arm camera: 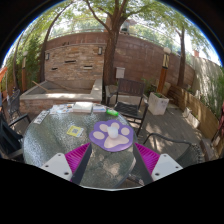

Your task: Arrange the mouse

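Hovering over a round glass patio tabletop outdoors, gripper w/ jaws spread wide, magenta pads apart, nothing pinched. Round purple mouse mat w/ white paw print lies just ahead, between them. Can't make out a mouse or its long axis.

A round purple mouse pad with a white paw print lies flat on the glass table. It sits just ahead of the fingers, centred between them.
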The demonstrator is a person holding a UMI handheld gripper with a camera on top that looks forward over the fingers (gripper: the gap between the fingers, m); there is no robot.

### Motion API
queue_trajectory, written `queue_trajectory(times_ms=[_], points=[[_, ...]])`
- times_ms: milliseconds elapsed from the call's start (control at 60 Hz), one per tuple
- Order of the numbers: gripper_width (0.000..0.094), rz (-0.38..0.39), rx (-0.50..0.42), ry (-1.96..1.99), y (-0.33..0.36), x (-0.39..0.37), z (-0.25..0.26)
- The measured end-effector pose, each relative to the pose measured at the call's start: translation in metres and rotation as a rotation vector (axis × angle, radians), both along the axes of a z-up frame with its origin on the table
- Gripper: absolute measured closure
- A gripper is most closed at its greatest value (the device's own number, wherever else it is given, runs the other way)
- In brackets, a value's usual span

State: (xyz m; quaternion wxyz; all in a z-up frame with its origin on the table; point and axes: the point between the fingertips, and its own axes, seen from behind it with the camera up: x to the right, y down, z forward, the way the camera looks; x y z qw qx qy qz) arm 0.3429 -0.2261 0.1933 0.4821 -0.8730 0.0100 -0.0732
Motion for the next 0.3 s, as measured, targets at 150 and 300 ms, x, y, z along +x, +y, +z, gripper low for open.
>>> queue_trajectory(times_ms=[150,300], points=[[0.0086,-0.01,0.01,0.005,-0.031,-0.01,0.014],[0.0085,0.003,0.02,0.0,-0.04,-0.021,0.024]])
